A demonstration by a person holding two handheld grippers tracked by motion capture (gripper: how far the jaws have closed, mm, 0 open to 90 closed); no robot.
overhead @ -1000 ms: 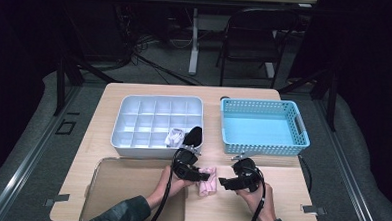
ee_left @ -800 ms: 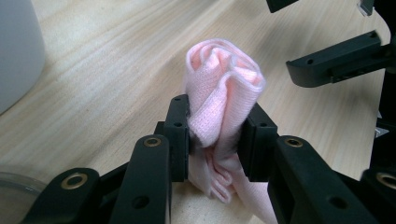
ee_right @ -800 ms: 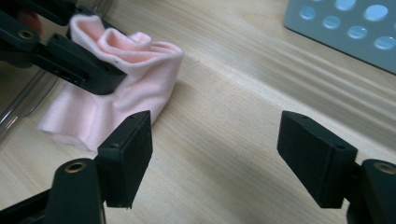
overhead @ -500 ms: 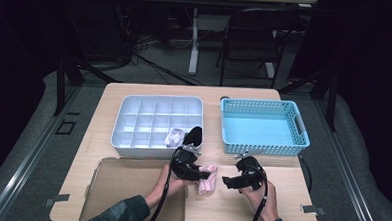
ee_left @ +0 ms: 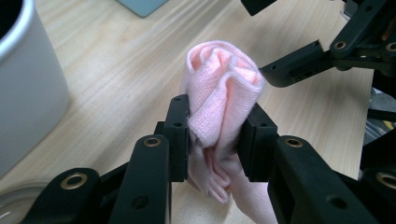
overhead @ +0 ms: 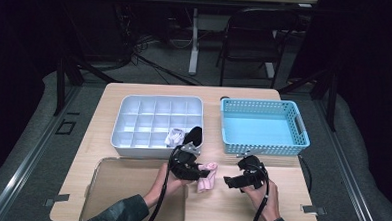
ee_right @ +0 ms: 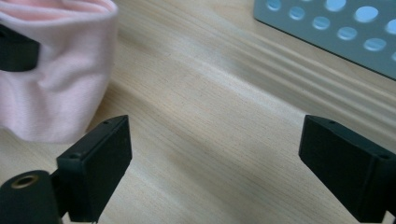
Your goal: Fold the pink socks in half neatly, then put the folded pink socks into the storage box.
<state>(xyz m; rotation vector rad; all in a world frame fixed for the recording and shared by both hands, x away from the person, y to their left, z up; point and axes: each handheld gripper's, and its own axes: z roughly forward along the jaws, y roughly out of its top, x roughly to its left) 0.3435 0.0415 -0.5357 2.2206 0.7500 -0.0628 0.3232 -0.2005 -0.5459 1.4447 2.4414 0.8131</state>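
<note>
The left gripper point(overhead: 201, 172) is clamped on a rolled pink cloth point(overhead: 207, 176), holding it just above the bare wood of the table point(overhead: 135, 90), near the front edge and about midway across. In the left gripper view the pads squeeze the cloth point(ee_left: 223, 100) around its middle, and the roll runs lengthways away from that camera, one rolled end poking out past the jaw tips and looser folds hanging back toward the hand. From above, its long axis lies roughly front to back with a slight slant, the upper end tipped toward the right gripper point(overhead: 227, 181).

That right gripper stands just beside the cloth, its jaws having just been opening and now spread wide with nothing but table between them point(ee_right: 212, 172); the cloth point(ee_right: 56, 74) sits off past its left jaw, not touched.

Behind the left hand is a white divided tray point(overhead: 128, 132), with a small pale bundle point(overhead: 174, 137) in one front compartment. To the right of it sits a blue basket point(overhead: 303, 132), close behind the right gripper. A flat grey tray point(overhead: 126, 182) lies under the left forearm.
</note>
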